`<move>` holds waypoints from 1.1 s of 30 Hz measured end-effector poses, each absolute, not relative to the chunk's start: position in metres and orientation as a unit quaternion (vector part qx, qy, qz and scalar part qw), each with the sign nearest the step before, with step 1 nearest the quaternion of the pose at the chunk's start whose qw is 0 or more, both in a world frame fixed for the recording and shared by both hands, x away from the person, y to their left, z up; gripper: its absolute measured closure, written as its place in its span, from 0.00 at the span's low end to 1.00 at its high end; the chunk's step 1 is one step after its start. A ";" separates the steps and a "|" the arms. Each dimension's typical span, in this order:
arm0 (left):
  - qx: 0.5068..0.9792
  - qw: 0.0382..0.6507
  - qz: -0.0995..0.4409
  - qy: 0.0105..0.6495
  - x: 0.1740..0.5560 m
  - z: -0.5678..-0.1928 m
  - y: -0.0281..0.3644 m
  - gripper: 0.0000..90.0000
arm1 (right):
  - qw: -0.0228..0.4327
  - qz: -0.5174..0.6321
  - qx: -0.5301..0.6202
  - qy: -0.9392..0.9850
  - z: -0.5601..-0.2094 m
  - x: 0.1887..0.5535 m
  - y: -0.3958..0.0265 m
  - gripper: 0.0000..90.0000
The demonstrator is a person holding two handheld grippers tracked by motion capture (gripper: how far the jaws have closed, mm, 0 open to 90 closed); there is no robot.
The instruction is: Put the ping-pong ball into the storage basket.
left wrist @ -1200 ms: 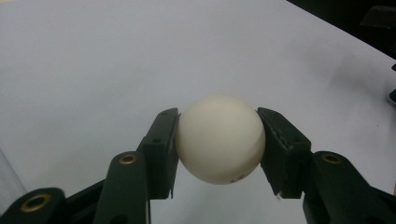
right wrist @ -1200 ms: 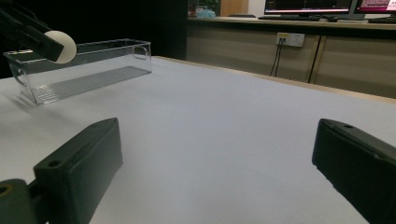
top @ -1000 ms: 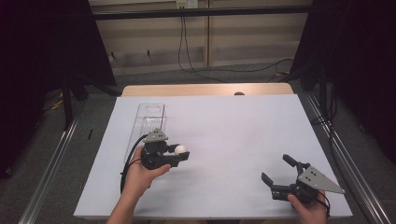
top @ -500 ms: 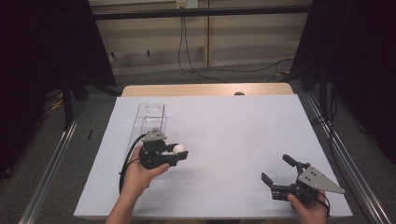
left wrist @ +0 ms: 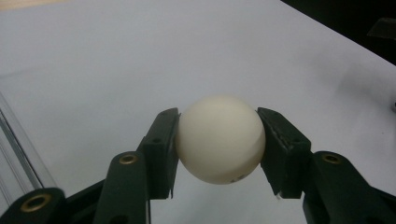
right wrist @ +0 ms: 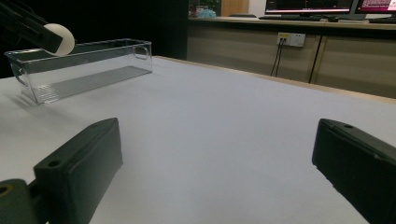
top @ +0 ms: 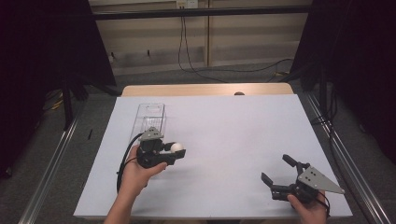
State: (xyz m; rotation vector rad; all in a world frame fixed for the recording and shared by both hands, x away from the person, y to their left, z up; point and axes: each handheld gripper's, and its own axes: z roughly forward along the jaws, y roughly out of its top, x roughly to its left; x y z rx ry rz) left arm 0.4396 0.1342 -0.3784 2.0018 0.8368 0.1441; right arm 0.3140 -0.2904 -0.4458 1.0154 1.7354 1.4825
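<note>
A white ball [top: 176, 148] is clamped between the black jaws of my left gripper [top: 177, 150], held just above the white table [top: 233, 126] at the front left. The left gripper view shows the ball [left wrist: 220, 139] squeezed from both sides by the left gripper [left wrist: 217, 127]. Just behind that hand lies a clear plastic bin [top: 150, 116], long and narrow. At the front right, my right gripper [top: 275, 168] stands open near the table's edge. In its own view the right gripper [right wrist: 217, 156] has nothing between its jaws, with the ball [right wrist: 60, 38] and bin [right wrist: 88, 65] far off to the left.
The table top is a plain white sheet with a wooden strip [top: 205, 89] along its far edge. Metal rails [top: 51, 163] run along both sides of the table, and dark curtains hang on either side. Cables [top: 196, 60] lie on the floor beyond.
My left gripper with the ball has shifted slightly back toward the bin. The right gripper has stayed where it was, still open.
</note>
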 end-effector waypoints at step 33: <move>0.806 0.466 0.073 0.356 0.441 -0.372 0.145 0.57 | 0.318 0.563 0.389 0.656 -0.446 0.314 -0.291 0.02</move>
